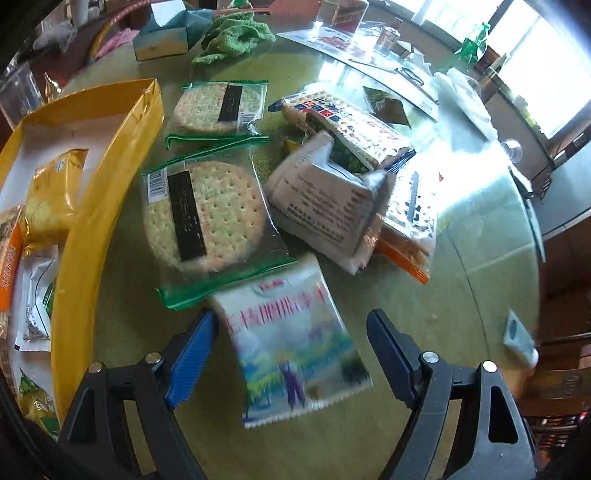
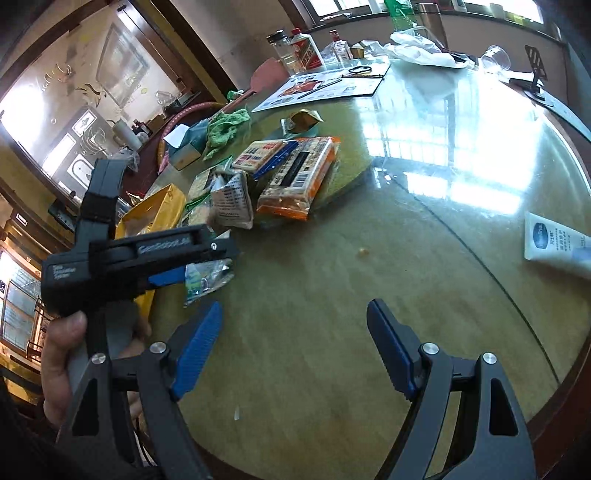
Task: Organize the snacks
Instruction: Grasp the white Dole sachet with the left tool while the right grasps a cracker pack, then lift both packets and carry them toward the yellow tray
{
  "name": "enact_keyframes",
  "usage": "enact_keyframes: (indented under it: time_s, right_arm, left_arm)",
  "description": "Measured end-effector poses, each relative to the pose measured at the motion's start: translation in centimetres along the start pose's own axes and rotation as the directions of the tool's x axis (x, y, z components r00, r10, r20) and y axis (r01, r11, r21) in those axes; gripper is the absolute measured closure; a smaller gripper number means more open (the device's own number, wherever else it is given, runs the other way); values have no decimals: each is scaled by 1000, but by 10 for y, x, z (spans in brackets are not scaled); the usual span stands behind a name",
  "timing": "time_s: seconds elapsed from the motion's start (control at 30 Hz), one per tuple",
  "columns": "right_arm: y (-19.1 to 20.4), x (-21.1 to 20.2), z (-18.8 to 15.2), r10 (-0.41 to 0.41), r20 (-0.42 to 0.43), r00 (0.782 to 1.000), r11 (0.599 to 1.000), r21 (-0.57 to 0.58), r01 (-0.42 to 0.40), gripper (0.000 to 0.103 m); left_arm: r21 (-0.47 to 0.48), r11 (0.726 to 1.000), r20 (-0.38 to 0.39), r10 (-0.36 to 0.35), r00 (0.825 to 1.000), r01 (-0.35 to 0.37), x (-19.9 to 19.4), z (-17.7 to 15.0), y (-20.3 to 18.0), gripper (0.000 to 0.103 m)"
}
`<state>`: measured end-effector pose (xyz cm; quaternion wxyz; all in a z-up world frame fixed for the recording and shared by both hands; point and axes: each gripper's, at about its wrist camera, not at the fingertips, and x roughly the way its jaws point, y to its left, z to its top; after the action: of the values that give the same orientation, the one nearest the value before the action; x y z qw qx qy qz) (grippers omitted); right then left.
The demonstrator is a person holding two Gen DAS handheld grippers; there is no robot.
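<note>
My left gripper (image 1: 293,321) is open, its blue fingers on either side of a white snack packet with a landscape picture (image 1: 291,343) lying on the glass table. Beyond it lie two round cracker packs (image 1: 207,218) (image 1: 218,107), a white printed packet (image 1: 325,206), a blue-edged pack (image 1: 347,125) and an orange-edged pack (image 1: 410,218). A yellow box (image 1: 107,177) at the left holds several snack packets (image 1: 51,192). My right gripper (image 2: 295,321) is open and empty over bare table; in the right wrist view the left gripper (image 2: 140,254) is over the white picture packet (image 2: 207,277).
A green cloth (image 1: 236,33), a teal tissue box (image 1: 166,37) and a printed sheet (image 1: 332,37) lie at the far side. A white tube (image 2: 554,247) lies at the right. Bottles (image 2: 303,48) and a plastic bag (image 2: 417,48) stand at the back edge.
</note>
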<state>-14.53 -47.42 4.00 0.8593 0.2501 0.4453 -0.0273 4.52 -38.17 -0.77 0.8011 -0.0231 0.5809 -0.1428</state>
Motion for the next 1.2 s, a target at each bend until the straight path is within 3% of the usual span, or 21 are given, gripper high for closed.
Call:
enact_keyframes:
  time_s: [0.17,0.3,0.33,0.4,0.53,0.7,0.93,1.2]
  right_arm:
    - [-5,1,0,-13,-5,1000,1000,8,13,22]
    - [-1,0,3,-23,-5,1000,1000,-6,23,22]
    - [0,1,4,-23,-8,1000,1000,-11,23,22]
    - [0,1,10,-29,-13,999,999,-14,29,22]
    - [2,6,34,-13,-35,999,1000,-22,12,22]
    - [9,30,66,-23,-78,997,999,-31,20,22]
    - [8,97,108,-101,-152,983,994,17,105,22]
    - [26,142,132,-206,-156,966,978,-13,206,25]
  left_arm:
    - [28,996,33,79,996,-80,6,4,-5,19]
    - [112,985,57,122,991,-128,8,-2,-5,20]
    - [131,982,66,126,990,-134,8,-4,-6,22]
    - [177,972,102,137,985,-153,2,-12,-4,42]
    - [268,957,114,82,990,-110,-9,-37,12,47]
    - [297,953,95,37,995,-63,-23,-59,26,50]
    - [357,931,95,40,995,-71,-29,-80,17,50]
    - [353,933,105,42,994,-77,-31,-84,20,46]
